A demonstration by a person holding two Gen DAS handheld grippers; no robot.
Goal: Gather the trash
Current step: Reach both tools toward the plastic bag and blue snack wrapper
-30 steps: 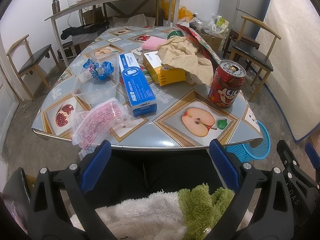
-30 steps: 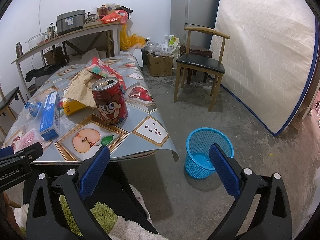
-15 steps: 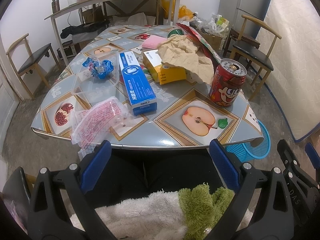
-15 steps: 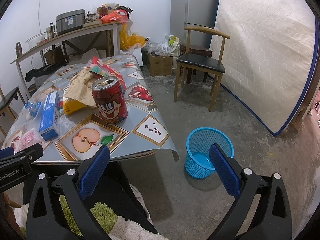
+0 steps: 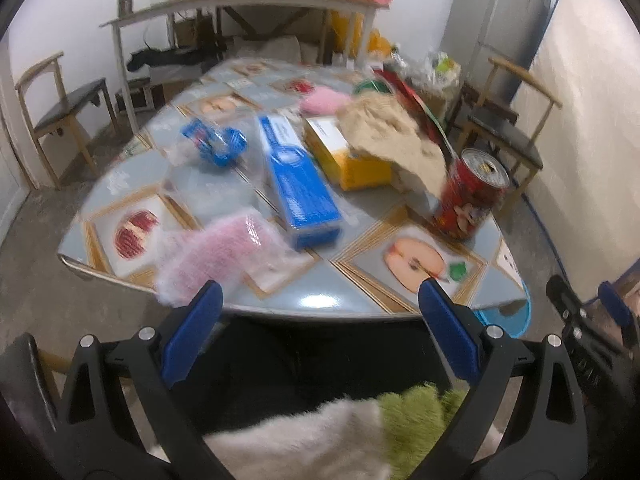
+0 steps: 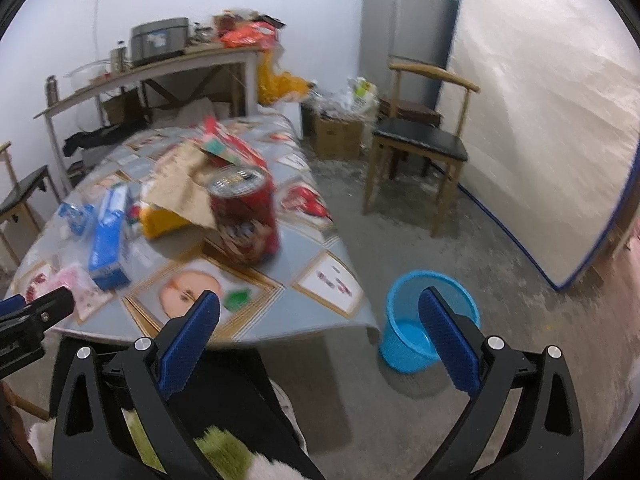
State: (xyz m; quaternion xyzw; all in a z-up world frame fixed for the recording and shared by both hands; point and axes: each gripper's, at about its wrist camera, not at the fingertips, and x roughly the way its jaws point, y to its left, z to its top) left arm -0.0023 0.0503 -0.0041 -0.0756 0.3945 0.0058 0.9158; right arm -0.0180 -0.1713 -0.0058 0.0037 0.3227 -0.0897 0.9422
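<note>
A table with a fruit-pattern cloth (image 5: 320, 300) holds trash: a red drink can (image 5: 472, 194) at the right, a blue box (image 5: 298, 184), a yellow box (image 5: 348, 156), crumpled brown paper (image 5: 396, 136), a pink plastic bag (image 5: 216, 256) near the front edge and a blue wrapper (image 5: 216, 142). The can (image 6: 244, 216) also shows in the right wrist view. A blue waste basket (image 6: 430, 320) stands on the floor right of the table. My left gripper (image 5: 320, 332) is open and empty before the table's front edge. My right gripper (image 6: 320, 332) is open and empty, below the table corner.
A wooden chair (image 6: 420, 148) stands right of the table, another (image 5: 60, 108) at the left. A cluttered side table (image 5: 240, 0) is at the back wall. A fridge (image 6: 404, 28) and a leaning mattress (image 6: 552, 120) are at the right. My lap with fluffy cloth (image 5: 320, 440) is below.
Both grippers have started moving; the views are now blurred. The table contents have shifted up and left in the left view. The can appears closer in the right view.
</note>
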